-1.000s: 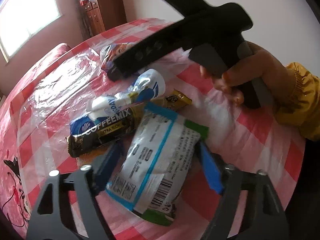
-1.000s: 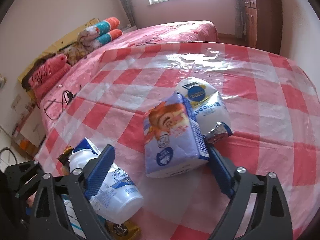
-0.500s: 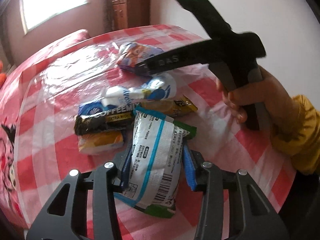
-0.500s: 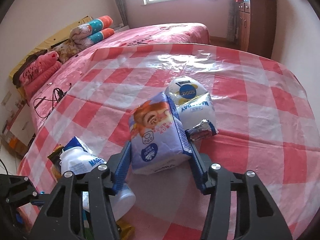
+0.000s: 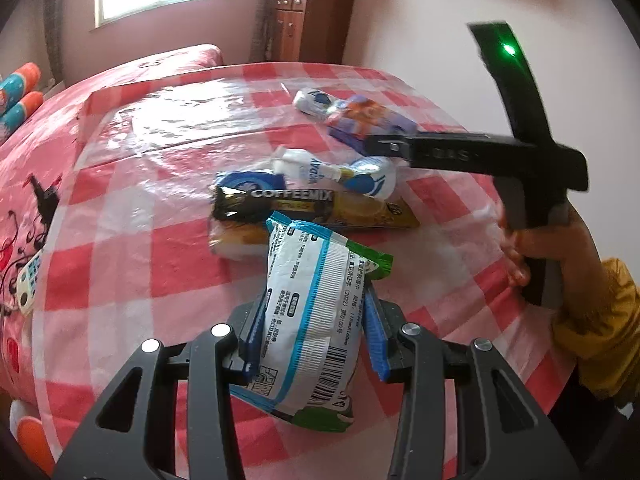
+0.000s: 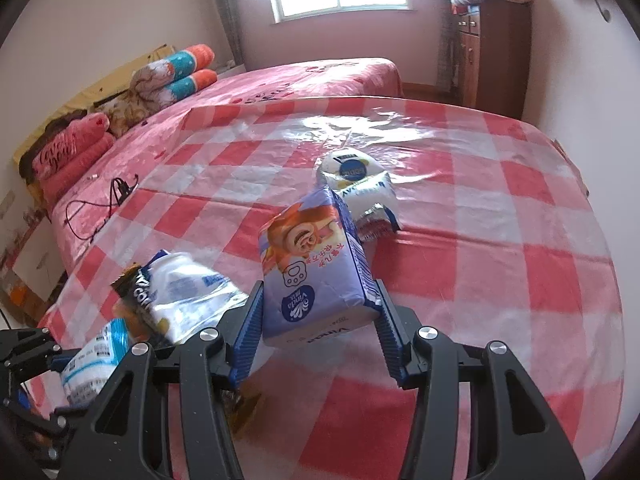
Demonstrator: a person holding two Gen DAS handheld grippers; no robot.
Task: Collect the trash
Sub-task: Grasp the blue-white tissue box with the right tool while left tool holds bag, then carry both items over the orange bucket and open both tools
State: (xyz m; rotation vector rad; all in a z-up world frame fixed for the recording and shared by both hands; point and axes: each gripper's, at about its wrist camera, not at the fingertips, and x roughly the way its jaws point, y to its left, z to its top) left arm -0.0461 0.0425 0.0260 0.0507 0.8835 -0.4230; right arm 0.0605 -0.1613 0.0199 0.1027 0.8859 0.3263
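My left gripper (image 5: 314, 330) is shut on a white, blue and green wet-wipe packet (image 5: 316, 312) and holds it lifted over the near table edge. My right gripper (image 6: 318, 320) is shut on a purple tissue pack (image 6: 316, 268) and holds it above the table; this pack also shows in the left wrist view (image 5: 368, 122). On the red checked tablecloth (image 5: 160, 248) lie a black Coffeemix sachet (image 5: 280, 200), a yellow snack packet (image 5: 240, 238) and a crumpled white and blue wrapper (image 5: 340, 172). A white bag (image 6: 356, 180) lies behind the tissue pack.
The right hand and its gripper body (image 5: 520, 168) reach over the table's right side. A pink bed (image 6: 248, 92) with rolled pillows lies beyond the table. A wooden cabinet (image 6: 492, 52) stands by the far wall. A black cable (image 6: 100, 204) lies on the bed.
Both grippers closed on their packs, the left on the wipe packet and the right on the tissue pack, and both lifted them off the tablecloth.
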